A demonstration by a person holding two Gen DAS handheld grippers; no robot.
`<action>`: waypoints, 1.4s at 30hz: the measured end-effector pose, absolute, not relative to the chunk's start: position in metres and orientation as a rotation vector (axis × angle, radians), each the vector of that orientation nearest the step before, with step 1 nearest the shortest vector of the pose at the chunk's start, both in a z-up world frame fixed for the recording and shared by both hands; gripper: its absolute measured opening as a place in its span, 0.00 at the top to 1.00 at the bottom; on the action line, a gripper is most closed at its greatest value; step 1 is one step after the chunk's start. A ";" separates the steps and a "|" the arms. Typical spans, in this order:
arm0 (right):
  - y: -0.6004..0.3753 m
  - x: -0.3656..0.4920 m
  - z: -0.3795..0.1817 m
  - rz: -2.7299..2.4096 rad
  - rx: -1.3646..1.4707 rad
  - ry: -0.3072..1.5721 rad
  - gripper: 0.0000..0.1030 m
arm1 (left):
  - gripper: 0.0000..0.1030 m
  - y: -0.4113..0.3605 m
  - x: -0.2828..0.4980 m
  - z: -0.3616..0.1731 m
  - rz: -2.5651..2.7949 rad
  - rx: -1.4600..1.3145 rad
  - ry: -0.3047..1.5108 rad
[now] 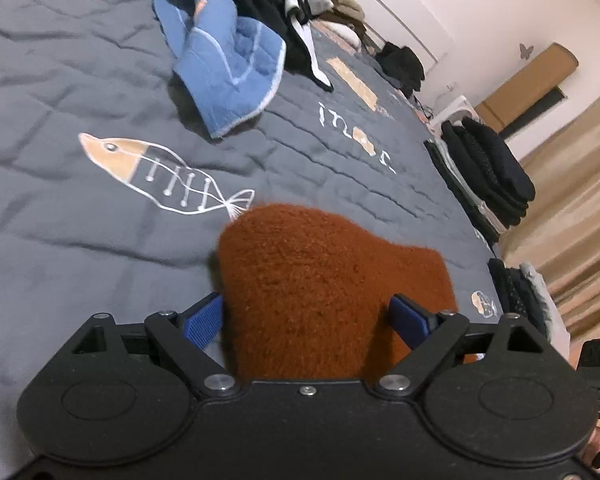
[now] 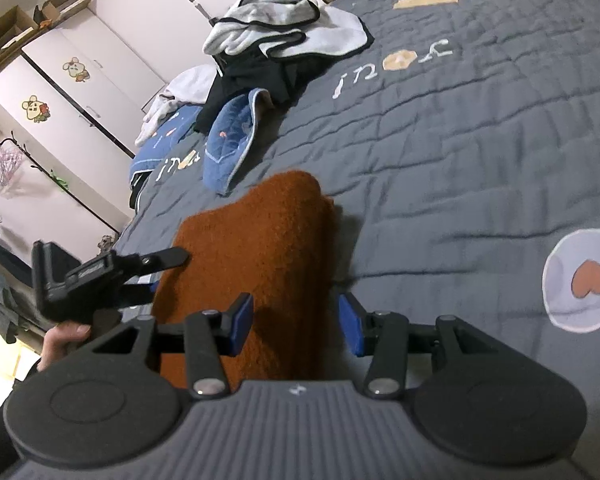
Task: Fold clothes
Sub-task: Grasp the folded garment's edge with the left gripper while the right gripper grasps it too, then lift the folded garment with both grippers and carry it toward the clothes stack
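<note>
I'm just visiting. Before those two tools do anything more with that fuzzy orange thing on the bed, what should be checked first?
1. Left tool grips the orange knit: ok, the cloth fills it and lies against both pads.
2. Right tool grips it too: cannot tell, one pad's contact is lost in shadow.
3. Bare quilt ahead: ok.
4. Blue cloth apart from the knit: ok.
5. Folded dark stack at the bed's edge is tidy: ok.

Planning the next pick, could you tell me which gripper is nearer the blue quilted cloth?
Probably left. The left gripper sits below-left of the cloth; the right gripper lies further back.
</note>
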State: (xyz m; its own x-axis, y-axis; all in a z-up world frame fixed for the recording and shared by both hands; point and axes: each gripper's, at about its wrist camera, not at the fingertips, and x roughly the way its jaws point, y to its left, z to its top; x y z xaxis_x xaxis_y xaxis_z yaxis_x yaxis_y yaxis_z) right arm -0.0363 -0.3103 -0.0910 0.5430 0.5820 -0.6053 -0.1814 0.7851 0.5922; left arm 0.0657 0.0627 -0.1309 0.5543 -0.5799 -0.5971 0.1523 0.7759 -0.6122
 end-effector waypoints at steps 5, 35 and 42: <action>-0.310 -0.036 -0.096 0.496 0.523 0.920 0.55 | 0.15 0.056 0.070 -0.140 -0.486 -0.553 0.901; -0.305 -0.019 -0.153 0.713 0.803 1.083 0.13 | 0.21 0.054 0.082 -0.148 -0.534 -0.595 0.926; -0.282 -0.004 -0.151 0.794 0.784 1.078 0.00 | 0.21 0.055 0.081 -0.149 -0.533 -0.599 0.925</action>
